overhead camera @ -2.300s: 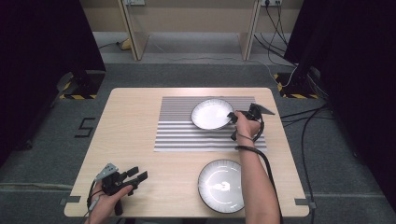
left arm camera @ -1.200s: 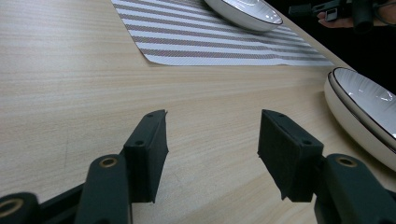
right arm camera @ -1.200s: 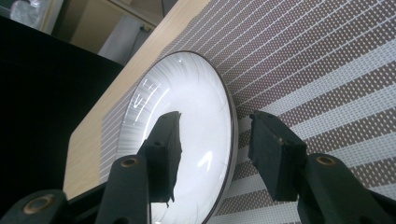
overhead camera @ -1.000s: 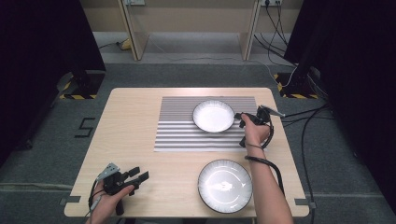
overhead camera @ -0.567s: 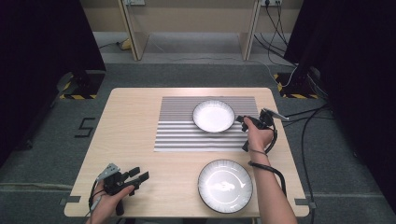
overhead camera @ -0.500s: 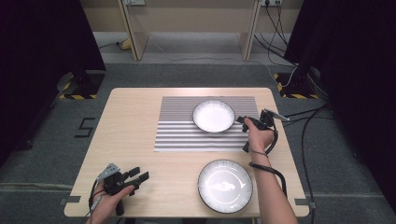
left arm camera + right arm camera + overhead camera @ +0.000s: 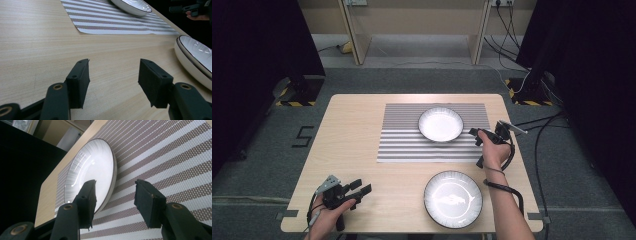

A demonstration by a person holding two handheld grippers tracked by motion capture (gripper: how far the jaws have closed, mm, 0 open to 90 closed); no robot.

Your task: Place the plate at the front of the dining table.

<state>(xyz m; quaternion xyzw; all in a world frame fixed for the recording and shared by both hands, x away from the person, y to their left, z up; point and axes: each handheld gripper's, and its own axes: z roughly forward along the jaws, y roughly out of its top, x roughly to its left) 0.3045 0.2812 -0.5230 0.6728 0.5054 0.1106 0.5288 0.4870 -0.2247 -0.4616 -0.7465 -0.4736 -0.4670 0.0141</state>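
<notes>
The far plate [image 7: 441,124] sits on the striped mat [image 7: 402,145], toward the far right of the table [image 7: 352,125], flat and settled. Just beside its right rim hovers the right gripper [image 7: 476,133], jaws spread wide and holding nothing; in the right gripper view the plate's [image 7: 92,170] edge lies between them, so it looks lined up for a rim pinch. The mat probably marks the spot where the plate belongs. The near plate [image 7: 453,199] waits on bare wood at the near right, well apart from the first. Over at the near left, the left gripper [image 7: 361,189] rests low, jaws wide open too and empty, seemingly parked clear of the work.
</notes>
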